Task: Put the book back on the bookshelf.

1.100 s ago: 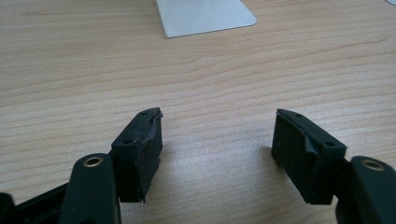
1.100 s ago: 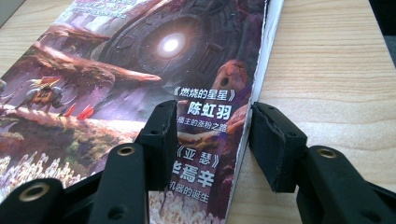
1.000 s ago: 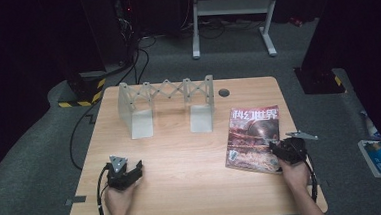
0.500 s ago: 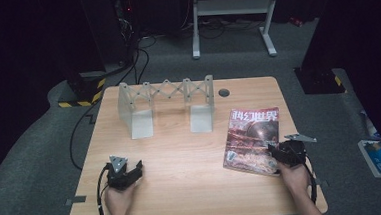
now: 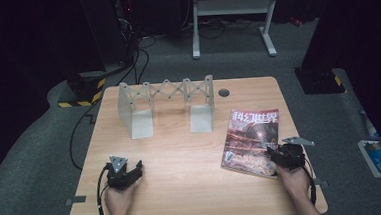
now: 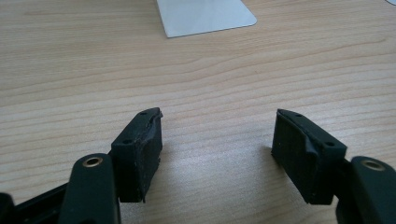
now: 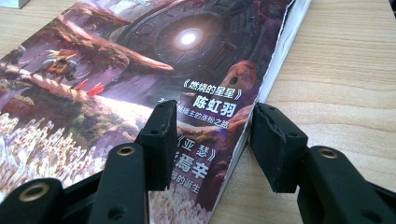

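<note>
from above, the wooden table (image 5: 183, 188) carries a magazine (image 5: 252, 133) on its right half, lying flat with its cover up and red lettering along the top edge. toward the far edge stands a pale grey folding rack (image 5: 165, 101) — two upright end plates joined by a zigzag lattice — with a small dark round hole (image 5: 223, 92) in the tabletop just to its right. the left gripper (image 5: 132, 170) rests low on the near left part of the table in the person's left hand (image 5: 118, 199), well apart from the rack and the magazine. the right gripper (image 5: 274, 153) sits at the near right corner of the magazine, held by the right hand (image 5: 294, 179).

along the left gripper (image 6: 217, 140), its two black fingers (image 6: 140, 154) stand wide apart over bare wood, nothing between them; a corner of one grey rack plate (image 6: 205, 16) shows at the top.

along the right gripper (image 7: 210, 140), the fingers are apart and straddle the magazine's edge (image 7: 259, 88) — one finger (image 7: 159, 140) over the printed cover, the other (image 7: 275, 144) over the table beside the pages (whether either pad touches the paper i cannot tell). the magazine (image 7: 140, 60) cover shows a dark painted scene with a bright glow and white characters.
</note>
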`<state>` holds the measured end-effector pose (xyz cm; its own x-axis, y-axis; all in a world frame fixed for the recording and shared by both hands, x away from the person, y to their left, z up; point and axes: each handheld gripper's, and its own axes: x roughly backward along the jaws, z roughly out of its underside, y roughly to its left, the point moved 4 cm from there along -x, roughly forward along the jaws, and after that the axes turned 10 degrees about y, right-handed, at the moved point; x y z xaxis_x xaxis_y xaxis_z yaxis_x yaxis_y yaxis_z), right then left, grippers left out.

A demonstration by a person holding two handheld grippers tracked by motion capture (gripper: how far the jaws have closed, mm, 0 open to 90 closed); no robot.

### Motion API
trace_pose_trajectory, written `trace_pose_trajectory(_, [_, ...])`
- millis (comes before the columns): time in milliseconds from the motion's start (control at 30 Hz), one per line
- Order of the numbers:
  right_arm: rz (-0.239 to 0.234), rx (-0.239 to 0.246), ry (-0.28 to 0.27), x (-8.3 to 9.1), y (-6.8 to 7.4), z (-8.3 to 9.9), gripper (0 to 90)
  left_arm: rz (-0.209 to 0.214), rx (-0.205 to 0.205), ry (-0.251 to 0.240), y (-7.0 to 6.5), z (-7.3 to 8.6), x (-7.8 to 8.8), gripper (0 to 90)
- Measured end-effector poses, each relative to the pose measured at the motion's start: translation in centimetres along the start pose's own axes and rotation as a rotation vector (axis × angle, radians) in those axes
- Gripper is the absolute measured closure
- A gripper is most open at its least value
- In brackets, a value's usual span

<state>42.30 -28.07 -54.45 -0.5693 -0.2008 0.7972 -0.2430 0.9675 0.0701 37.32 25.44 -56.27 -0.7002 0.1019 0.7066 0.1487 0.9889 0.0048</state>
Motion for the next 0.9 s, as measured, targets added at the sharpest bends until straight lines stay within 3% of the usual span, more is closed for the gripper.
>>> trace_pose_trajectory(900, [-0.041,0.045,0.001,0.8,1.0,1.3,51.4,0.000,0.001,-0.001,0.0,0.0,0.0,33.1])
